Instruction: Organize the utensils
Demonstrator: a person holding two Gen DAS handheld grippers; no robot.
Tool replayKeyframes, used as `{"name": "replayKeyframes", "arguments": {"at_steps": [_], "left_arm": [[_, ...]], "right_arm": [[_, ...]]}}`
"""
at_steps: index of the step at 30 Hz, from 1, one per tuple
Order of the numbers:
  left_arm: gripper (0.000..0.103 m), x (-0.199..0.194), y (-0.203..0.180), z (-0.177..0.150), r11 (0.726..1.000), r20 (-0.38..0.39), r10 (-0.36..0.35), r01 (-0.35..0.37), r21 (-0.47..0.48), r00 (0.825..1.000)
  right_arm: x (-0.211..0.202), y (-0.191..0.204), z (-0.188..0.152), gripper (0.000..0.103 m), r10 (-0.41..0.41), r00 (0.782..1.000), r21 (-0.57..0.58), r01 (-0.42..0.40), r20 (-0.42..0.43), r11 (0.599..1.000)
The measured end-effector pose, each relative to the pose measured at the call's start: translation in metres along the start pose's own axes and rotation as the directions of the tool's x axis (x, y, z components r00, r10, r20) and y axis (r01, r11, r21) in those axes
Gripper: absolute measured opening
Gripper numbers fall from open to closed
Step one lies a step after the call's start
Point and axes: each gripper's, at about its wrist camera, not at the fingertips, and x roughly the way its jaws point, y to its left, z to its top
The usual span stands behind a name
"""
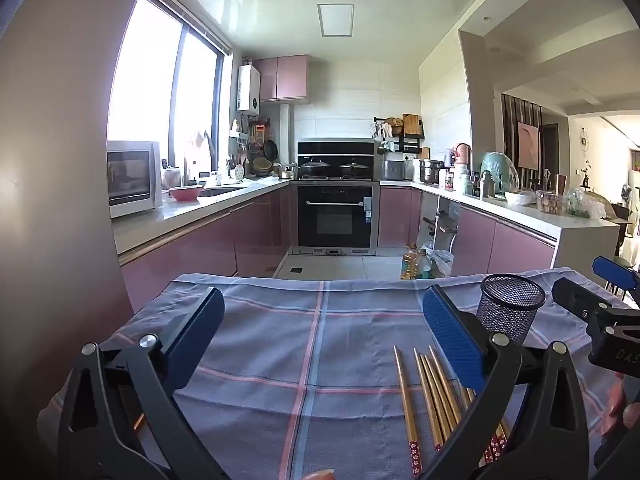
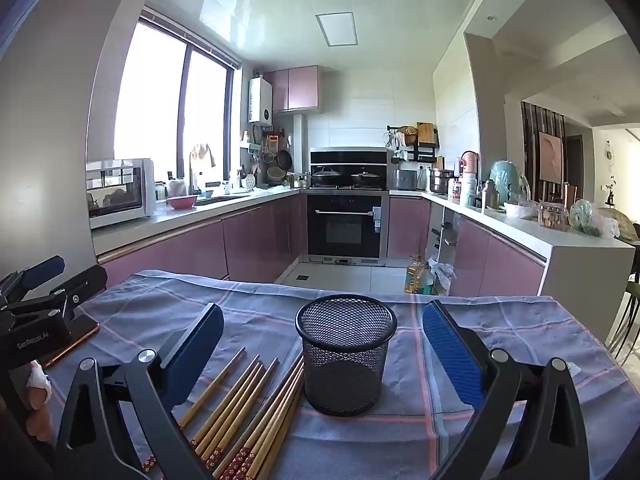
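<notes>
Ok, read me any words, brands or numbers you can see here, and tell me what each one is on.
"GenRobot.AI": on the black body of the left gripper, seen from the right wrist view.
"DAS", cut off at the frame edge: on the right gripper, seen from the left wrist view.
Stickers on the oven and water heater: too small to read.

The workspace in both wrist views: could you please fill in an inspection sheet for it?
Surface: table under a blue checked cloth, lying flat.
Job's things: black mesh cup upright and empty; chopsticks loose on the cloth just left of it, red patterned ends toward the cameras.
Clutter: a thin dark stick by the left edge of the cloth.
Grippers: left hand-held gripper open, nothing between its jaws; right hand-held gripper open, jaws either side of the cup, not touching it.
Cables: nothing seen.
Surroundings: kitchen with pink cabinets, oven, microwave, oil bottle on the floor.
</notes>
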Motion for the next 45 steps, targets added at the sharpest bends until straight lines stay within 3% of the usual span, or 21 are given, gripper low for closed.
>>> {"name": "replayKeyframes", "arguments": {"at_steps": [45], "left_arm": [[0.098,-0.008,-0.008,0.000,1.000,0.012,-0.026,0.026,-0.002,1.000]], "right_arm": [[-0.001,0.003,-0.003,0.097,-0.005,1.000,-0.009,0.005,0.003,1.000]]}}
